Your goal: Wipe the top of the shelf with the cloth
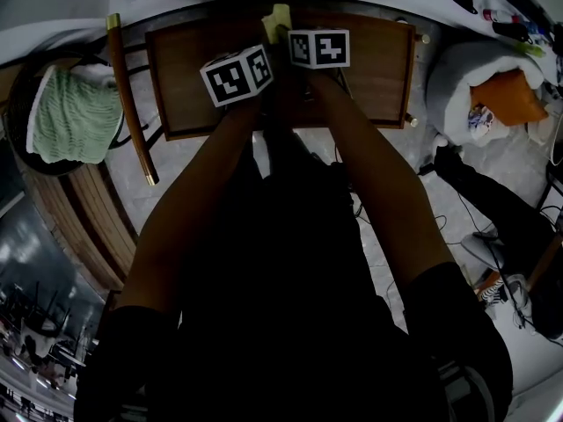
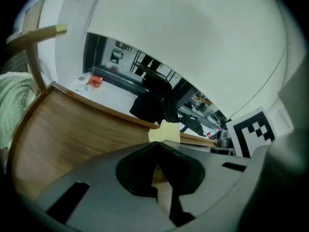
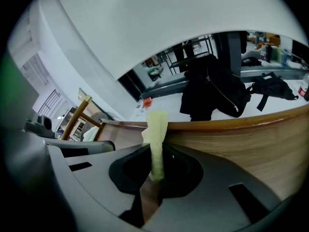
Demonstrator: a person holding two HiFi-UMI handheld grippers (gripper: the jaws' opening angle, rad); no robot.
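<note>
**Shelf** (image 1: 369,77): brown wooden board with its long axis running left to right across the head view. The top is bare on either side of the grippers.

**Chair with green knitted throw** (image 1: 75,117): stands off the shelf's left end and well apart from the work. A wooden rail (image 1: 130,95) leans between it and the board.

**Right gripper** (image 3: 154,153): held over the middle of the board, pointing toward the far edge. The jaws are closed on the cloth, and its own view shows the strip pinched between them.

**Left gripper** (image 2: 157,146): just beside the right one, angled in toward the same spot. The jaws are drawn together at the tips. The cloth rises directly past those tips, but it is unclear whether they pinch an edge of it.

**Cloth** (image 3: 156,129): small and pale yellow. It stands on edge with its long axis along the right jaws, and a folded end pokes out beyond them. In the head view it sits near the far edge of the board, about midway along the length (image 1: 278,20).

**Governing relation:** the cloth is already in the tongs, at the centre and back of the board, with unwiped wood stretching left and right. The right gripper has the sure hold. The likely next need is to lay the cloth flat on the wood and then stroke along the board's length.
</note>
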